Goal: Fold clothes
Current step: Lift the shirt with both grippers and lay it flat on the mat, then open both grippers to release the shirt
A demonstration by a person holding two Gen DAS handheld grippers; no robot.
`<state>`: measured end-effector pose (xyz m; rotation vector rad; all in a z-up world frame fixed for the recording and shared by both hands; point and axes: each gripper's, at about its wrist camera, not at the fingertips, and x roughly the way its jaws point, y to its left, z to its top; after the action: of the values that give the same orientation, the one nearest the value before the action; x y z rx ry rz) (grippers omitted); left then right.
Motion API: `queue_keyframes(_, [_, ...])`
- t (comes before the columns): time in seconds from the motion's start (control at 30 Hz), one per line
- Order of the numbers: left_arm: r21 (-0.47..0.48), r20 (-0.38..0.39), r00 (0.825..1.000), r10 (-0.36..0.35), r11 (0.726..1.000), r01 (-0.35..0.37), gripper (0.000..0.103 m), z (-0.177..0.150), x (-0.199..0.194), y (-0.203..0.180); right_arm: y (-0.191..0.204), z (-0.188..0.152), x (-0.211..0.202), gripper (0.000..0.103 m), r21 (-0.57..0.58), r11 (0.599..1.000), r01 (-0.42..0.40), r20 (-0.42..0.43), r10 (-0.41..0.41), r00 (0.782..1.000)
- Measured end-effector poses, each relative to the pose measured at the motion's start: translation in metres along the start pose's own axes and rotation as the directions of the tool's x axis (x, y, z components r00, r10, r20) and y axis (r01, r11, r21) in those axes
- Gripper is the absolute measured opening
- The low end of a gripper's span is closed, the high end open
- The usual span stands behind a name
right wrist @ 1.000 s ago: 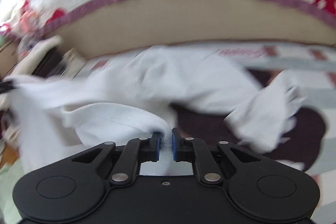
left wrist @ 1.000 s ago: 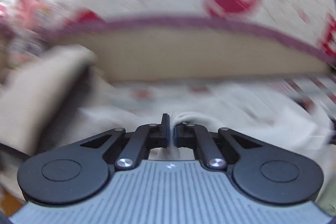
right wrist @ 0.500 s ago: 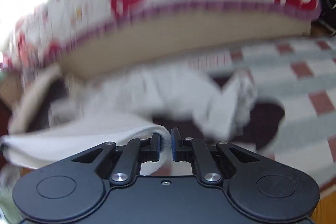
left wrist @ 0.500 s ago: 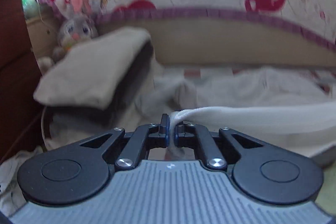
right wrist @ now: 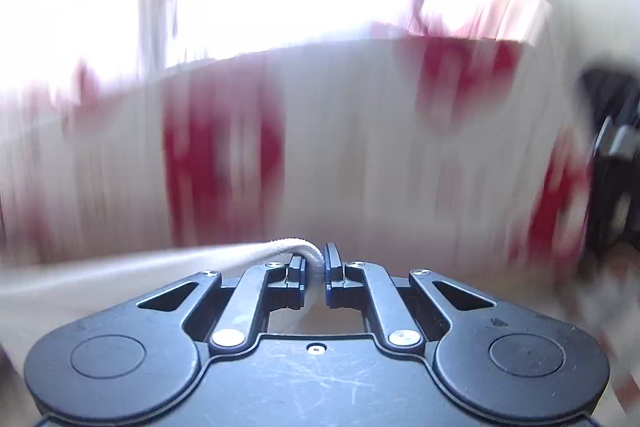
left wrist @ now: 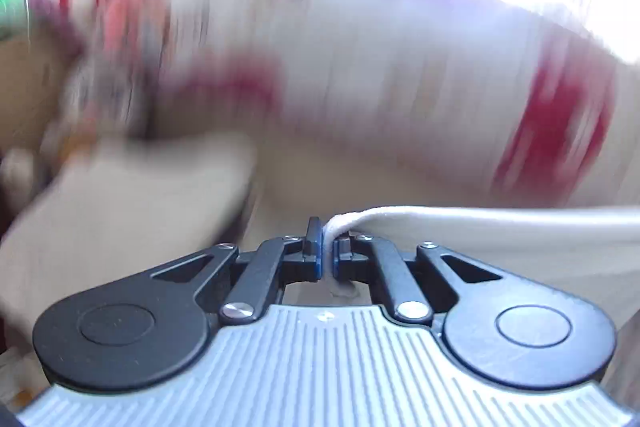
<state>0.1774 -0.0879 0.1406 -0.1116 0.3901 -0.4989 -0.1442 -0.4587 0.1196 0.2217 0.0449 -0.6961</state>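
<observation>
Two grippers show, one per view, and one white knitted garment (left wrist: 500, 231) runs between them. In the left wrist view, at the far left, a blurred beige cushion-like shape (left wrist: 132, 195) lies beside a smear of green and red that is too blurred to name. Behind it spreads a cream fabric with large red printed patches (left wrist: 400, 75), soft and streaked by motion. The left gripper (left wrist: 327, 253), black linkage arms over a ribbed grey body, points level and forward; its jaws are nearly closed, pinching a thick ribbed hem of the white garment, which stretches taut away toward the right edge of the view.

In the right wrist view the same white garment (right wrist: 180, 259) comes in from the left as a smooth band ending in a rounded, ribbed edge. The right gripper (right wrist: 316, 267), black with a scuffed glossy body, also points forward, its jaws closed down on that ribbed edge with only the cloth between the blue pads. Beyond, the red-patched cream fabric (right wrist: 340, 147) fills the background under bright glare. A dark blurred object (right wrist: 612, 155) sits at the right edge.
</observation>
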Motion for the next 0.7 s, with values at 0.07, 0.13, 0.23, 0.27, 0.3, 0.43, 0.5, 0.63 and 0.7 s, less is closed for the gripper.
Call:
queue_keyframes(0.07, [0.063,0.164,0.986,-0.043,0.997,0.033,0.006,0.023,-0.038,-0.018,-0.006,-0.01,-0.016,0.009,0.011,1.0,-0.005,0.008,0.005,1.0])
queue_keyframes(0.13, [0.104,0.211,0.974,-0.084,0.993,0.063,0.006,0.017,-0.061,-0.025,-0.015,-0.051,-0.019,0.009,-0.008,1.0,0.006,-0.085,-0.007,0.996])
queue_keyframes(0.23, [0.057,0.103,0.985,-0.136,0.99,0.131,0.006,-0.031,-0.061,-0.011,-0.03,-0.112,-0.022,0.009,-0.037,0.999,0.02,-0.223,-0.028,0.974])
queue_keyframes(0.27, [0.059,0.048,0.99,-0.132,0.99,0.129,0.006,-0.056,-0.054,-0.005,-0.035,-0.132,-0.023,0.009,-0.048,0.999,0.024,-0.268,-0.036,0.963])
queue_keyframes(0.3, [0.073,-0.009,0.993,-0.119,0.99,0.12,0.006,-0.084,-0.045,0.0,-0.04,-0.152,-0.024,0.01,-0.058,0.998,0.027,-0.312,-0.044,0.949])
queue_keyframes(0.43, [0.153,-0.27,0.963,-0.001,0.987,0.044,0.006,-0.211,0.006,0.027,-0.059,-0.234,-0.029,0.009,-0.1,0.994,0.034,-0.481,-0.079,0.873])
queue_keyframes(0.5, [0.179,-0.346,0.936,0.058,0.984,0.005,0.006,-0.256,0.025,0.037,-0.069,-0.275,-0.031,0.009,-0.122,0.992,0.035,-0.559,-0.098,0.824])
queue_keyframes(0.63, [0.246,-0.449,0.884,0.129,0.969,-0.017,0.006,-0.313,0.047,0.044,-0.084,-0.318,-0.029,0.009,-0.096,0.995,0.033,-0.644,-0.087,0.76])
queue_keyframes(0.7, [0.243,-0.491,0.861,0.131,0.97,-0.009,0.006,-0.326,0.055,0.051,-0.09,-0.327,-0.026,0.009,-0.06,0.998,0.032,-0.664,-0.064,0.745])
